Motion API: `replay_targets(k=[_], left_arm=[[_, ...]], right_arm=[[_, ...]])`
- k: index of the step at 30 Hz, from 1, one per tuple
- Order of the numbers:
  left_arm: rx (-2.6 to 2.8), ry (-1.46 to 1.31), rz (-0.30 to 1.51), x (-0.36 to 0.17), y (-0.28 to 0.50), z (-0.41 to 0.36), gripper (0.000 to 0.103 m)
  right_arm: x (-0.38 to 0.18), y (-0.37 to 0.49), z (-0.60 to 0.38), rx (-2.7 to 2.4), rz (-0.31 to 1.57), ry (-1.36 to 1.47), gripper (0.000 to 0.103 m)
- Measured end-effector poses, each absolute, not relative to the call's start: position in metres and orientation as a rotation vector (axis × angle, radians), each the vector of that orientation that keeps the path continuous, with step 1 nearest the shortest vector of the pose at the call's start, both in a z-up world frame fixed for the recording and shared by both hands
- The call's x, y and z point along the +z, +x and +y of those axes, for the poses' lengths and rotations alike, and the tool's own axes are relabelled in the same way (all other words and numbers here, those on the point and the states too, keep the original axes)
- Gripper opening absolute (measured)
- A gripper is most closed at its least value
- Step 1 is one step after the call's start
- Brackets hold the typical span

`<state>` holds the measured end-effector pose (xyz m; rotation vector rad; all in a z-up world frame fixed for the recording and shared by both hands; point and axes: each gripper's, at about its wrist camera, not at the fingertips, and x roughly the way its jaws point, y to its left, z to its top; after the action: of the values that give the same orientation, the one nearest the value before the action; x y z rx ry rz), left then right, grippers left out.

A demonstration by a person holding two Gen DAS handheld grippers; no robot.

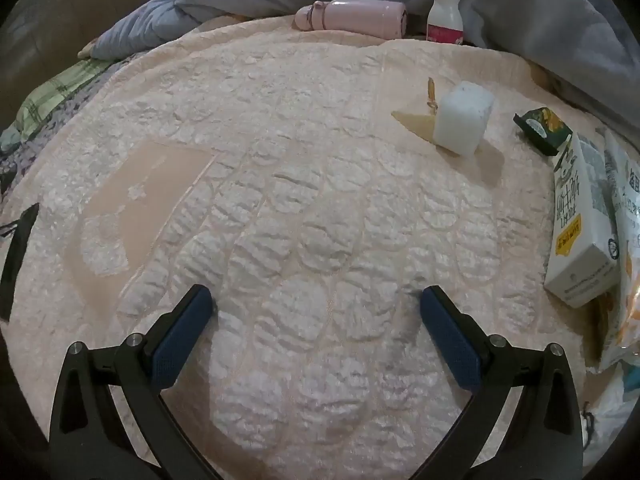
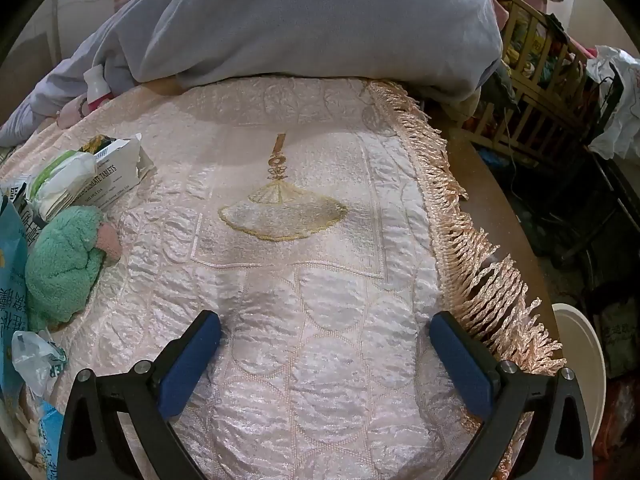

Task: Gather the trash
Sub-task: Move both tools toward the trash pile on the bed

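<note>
My left gripper (image 1: 318,300) is open and empty, low over the pink quilted bedspread (image 1: 260,200). To its right lie a white milk carton (image 1: 580,224), a dark green box (image 1: 542,128), a snack bag (image 1: 624,248) and a white foam block (image 1: 464,118). My right gripper (image 2: 325,326) is open and empty over the bedspread (image 2: 320,272). Left of it lie a tablet box (image 2: 120,164), a tissue pack (image 2: 64,184), a blue bag (image 2: 10,264) and a crumpled clear wrapper (image 2: 36,356).
A pink flask (image 1: 352,18) and a white bottle (image 1: 444,14) lie by the grey duvet (image 1: 520,12) at the back. A green fluffy cloth (image 2: 64,264) sits left. The fringed bed edge (image 2: 480,248) runs right, with a white bin (image 2: 580,360) below and furniture clutter (image 2: 560,80) beyond.
</note>
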<state>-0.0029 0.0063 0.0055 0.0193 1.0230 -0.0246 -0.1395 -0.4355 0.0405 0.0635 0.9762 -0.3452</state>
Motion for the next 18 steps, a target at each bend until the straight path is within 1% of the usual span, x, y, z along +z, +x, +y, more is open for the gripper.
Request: replay_targets(k=[3,5,8,13,15,18], left_arm=[[-0.051,0.015,0.984,0.02,-0.025,0.012,0.101],[-0.05,0.038,0.926,0.037,-0.048,0.008,0.101],[-0.089,0.054,0.839,0.079,-0.091,0.006,0.101],[-0.171,0.027,0.774,0.127,-0.116,0.008,0.101],[-0.189,0.034,0.745,0.148,-0.13,-0.004,0.101],[-0.226,0.035,0.703,0.162,-0.152,-0.013,0.101]], right_arm=[[0.04,-0.14,-0.435,-0.346,0.975,0.063,0.103],[0.04,-0.14,-0.435,-0.347,0.97,0.064,0.103],[0.04,-0.138,-0.434,-0.346,0.978,0.059,0.103],[0.05,-0.142,-0.429,-0.289,1.063,0.095,0.103],[0.062,-0.155,-0.42,-0.295,1.031,0.105,0.103],[0.088,-0.174,-0.406,-0.291,0.96,0.095,0.103]])
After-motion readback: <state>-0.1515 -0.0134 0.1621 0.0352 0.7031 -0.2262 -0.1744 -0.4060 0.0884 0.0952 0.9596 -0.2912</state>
